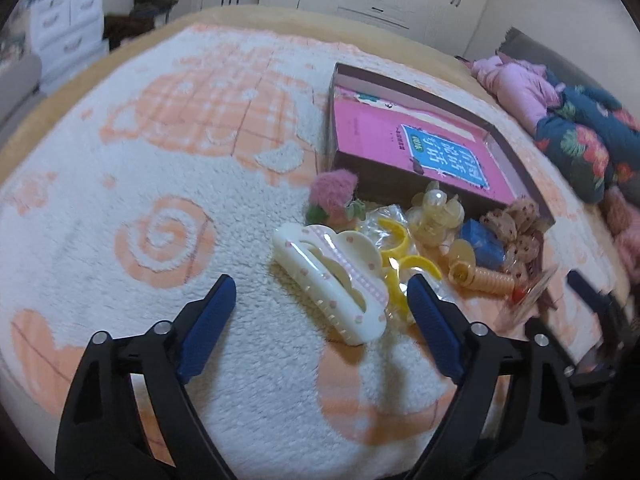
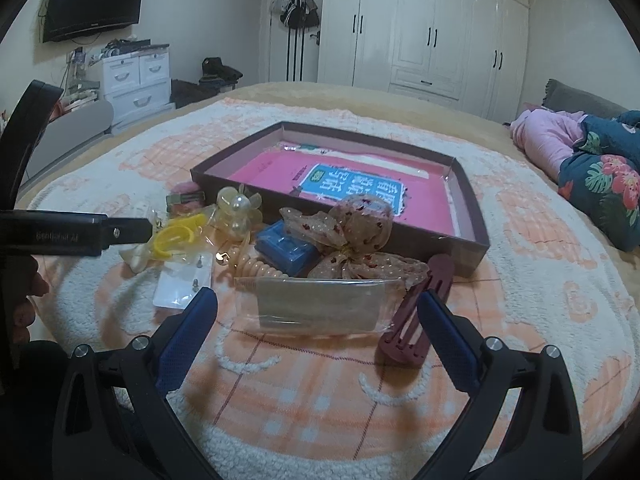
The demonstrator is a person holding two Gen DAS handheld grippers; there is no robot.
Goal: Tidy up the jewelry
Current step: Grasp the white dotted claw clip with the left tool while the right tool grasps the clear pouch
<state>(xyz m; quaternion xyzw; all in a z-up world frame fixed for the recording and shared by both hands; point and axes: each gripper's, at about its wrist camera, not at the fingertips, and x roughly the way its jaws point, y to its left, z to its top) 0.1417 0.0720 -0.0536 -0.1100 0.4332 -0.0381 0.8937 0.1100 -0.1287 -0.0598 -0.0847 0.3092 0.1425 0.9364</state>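
Observation:
A pile of hair accessories lies on the fleece blanket in front of a shallow dark box [image 1: 516, 168] [image 2: 468, 216] that holds a pink book. My left gripper [image 1: 321, 280] stands open around a white claw clip [image 1: 340, 292], and neither pad touches it. My right gripper [image 2: 317, 294] is open over a clear plastic packet [image 2: 318, 306], with a maroon hair clip [image 2: 416, 316] beside its right finger. Also in the pile are a dotted bow [image 2: 360, 228], a blue block [image 2: 286, 246], yellow clips [image 1: 394, 236], a pearl flower clip [image 2: 238, 210] and a peach spiral tie [image 2: 256, 266].
A pink fuzzy clip [image 1: 334, 194] sits by the box's near corner, and an earring card [image 2: 182, 284] lies left of the packet. Folded clothes and a floral quilt [image 2: 600, 184] lie at the right. The left tool's black body [image 2: 120, 232] reaches in from the left.

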